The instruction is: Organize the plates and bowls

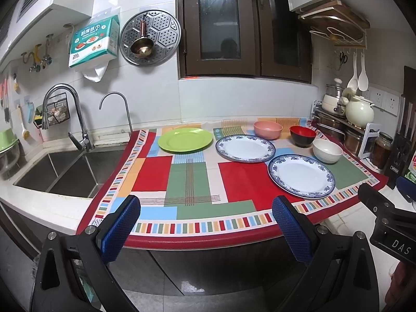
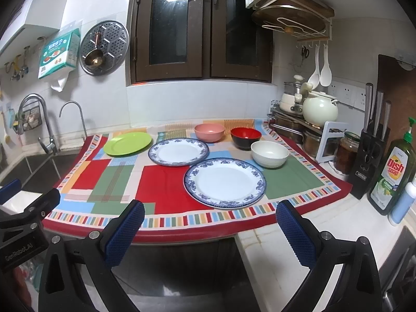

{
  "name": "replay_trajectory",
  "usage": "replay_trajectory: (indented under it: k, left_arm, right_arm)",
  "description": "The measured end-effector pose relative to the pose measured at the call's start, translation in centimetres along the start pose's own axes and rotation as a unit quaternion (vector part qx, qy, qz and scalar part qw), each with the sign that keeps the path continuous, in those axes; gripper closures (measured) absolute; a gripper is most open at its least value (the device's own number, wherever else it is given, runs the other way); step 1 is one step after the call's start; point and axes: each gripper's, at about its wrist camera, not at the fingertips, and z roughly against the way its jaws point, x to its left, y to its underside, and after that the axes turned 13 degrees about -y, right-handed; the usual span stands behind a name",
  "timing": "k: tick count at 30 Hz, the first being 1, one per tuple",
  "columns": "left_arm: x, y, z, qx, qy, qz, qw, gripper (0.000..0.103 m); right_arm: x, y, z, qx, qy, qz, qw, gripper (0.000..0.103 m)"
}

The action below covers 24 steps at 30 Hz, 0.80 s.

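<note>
The surface is a white kitchen counter, and most of it ahead of both pairs of fingers is covered by a bright patchwork cloth whose striped hem hangs over the front edge just past the fingertips. The cloth probably serves as a soft, non-slip bed for the crockery, and everything the task concerns sits on it.

The left gripper and the right gripper both hover short of the counter edge, tilted down toward it, fingers spread as wide as they go and holding nothing. That looks like a starting stance, with no dish touched yet.

Largest among the dishes is the near blue-rimmed plate, straight ahead of the right fingers and the closest thing to them. Just beyond it and slightly left lies the far blue-rimmed plate, close by but whether their rims touch I cannot tell. The green plate lies well beyond the left fingers, toward the sink.

The bowls stand apart along the far right: a white bowl just beyond and right of the near plate, a red and black bowl behind it, and a pink bowl farthest back. All sit upright and unstacked, so nesting like with like seems the job ahead, and the near plate is the easiest first pick.
</note>
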Motion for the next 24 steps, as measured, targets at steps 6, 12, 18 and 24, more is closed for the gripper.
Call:
replay_trajectory:
  k: [6, 12, 18, 24]
  left_arm:
    - [-0.02, 0.00, 0.00, -0.001, 0.002, 0.000, 1.0000, 0.000]
    - [-0.06, -0.04, 0.05, -0.001, 0.000, 0.000, 1.0000, 0.000]
    - [-0.16, -0.01, 0.11, 0.000, 0.000, 0.000, 1.0000, 0.000]
    - [-0.27, 0.06, 0.13, 0.001, 0.000, -0.001, 1.0000, 0.000]
  right_arm:
    - [-0.10, 0.03, 0.19, -0.004, 0.002, 0.000, 1.000, 0.001]
    - [-0.16, 0.05, 0.24, -0.004, 0.002, 0.001, 1.000, 0.001]
    - [-0.14, 0.15, 0.19, -0.004, 0.002, 0.001, 1.000, 0.001]
    - [-0.17, 0.20, 0.25, -0.003, 0.002, 0.000, 1.000, 0.001]
